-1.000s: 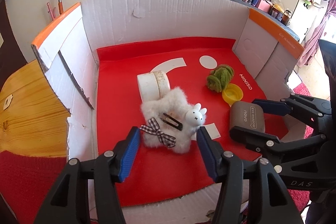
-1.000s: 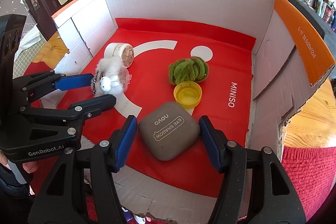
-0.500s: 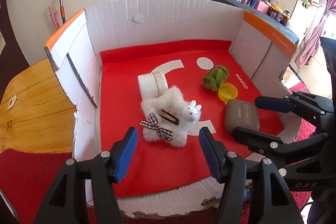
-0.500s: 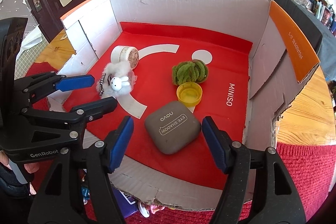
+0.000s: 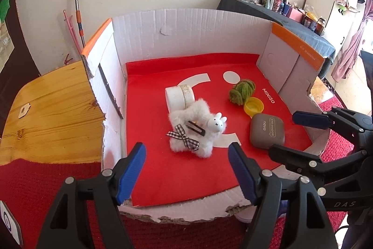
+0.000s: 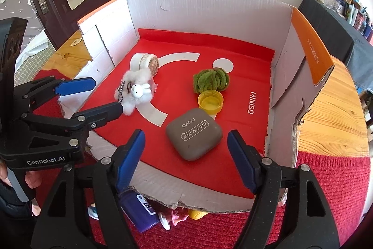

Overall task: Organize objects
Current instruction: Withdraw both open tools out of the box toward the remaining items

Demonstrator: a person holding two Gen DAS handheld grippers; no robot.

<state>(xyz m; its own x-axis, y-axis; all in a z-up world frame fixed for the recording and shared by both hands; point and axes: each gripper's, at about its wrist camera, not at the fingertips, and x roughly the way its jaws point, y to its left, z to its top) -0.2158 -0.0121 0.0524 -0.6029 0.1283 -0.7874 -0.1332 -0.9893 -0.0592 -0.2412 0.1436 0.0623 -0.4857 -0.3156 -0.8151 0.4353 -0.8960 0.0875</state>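
Observation:
A cardboard box [image 5: 186, 32] [image 6: 200, 6] with a red floor holds several objects. A white fluffy hair clip with a bunny [image 5: 195, 130] [image 6: 136, 90] lies mid-left. A white round tin [image 5: 179, 95] [image 6: 144, 63] lies behind it. A green fuzzy ball [image 5: 241, 91] [image 6: 211, 81], a yellow cap [image 5: 253, 107] [image 6: 210, 102] and a grey eye-shadow case [image 5: 267, 131] [image 6: 193, 133] lie to the right. My left gripper [image 5: 187, 169] [image 6: 105, 97] is open and empty, short of the clip. My right gripper [image 6: 186, 162] [image 5: 291, 132] is open and empty, short of the case.
The box stands on a wooden table [image 5: 46, 109] [image 6: 333, 113] with a red mat [image 5: 35, 190] [image 6: 338, 190]. Small items, among them a purple bottle [image 6: 139, 211], lie on the mat in front of the box. A cluttered shelf [image 5: 279, 6] stands at the back right.
Both grippers have pulled back and up from the box. The clip and the eye-shadow case now lie farther from the fingertips. Nothing in the box has moved.

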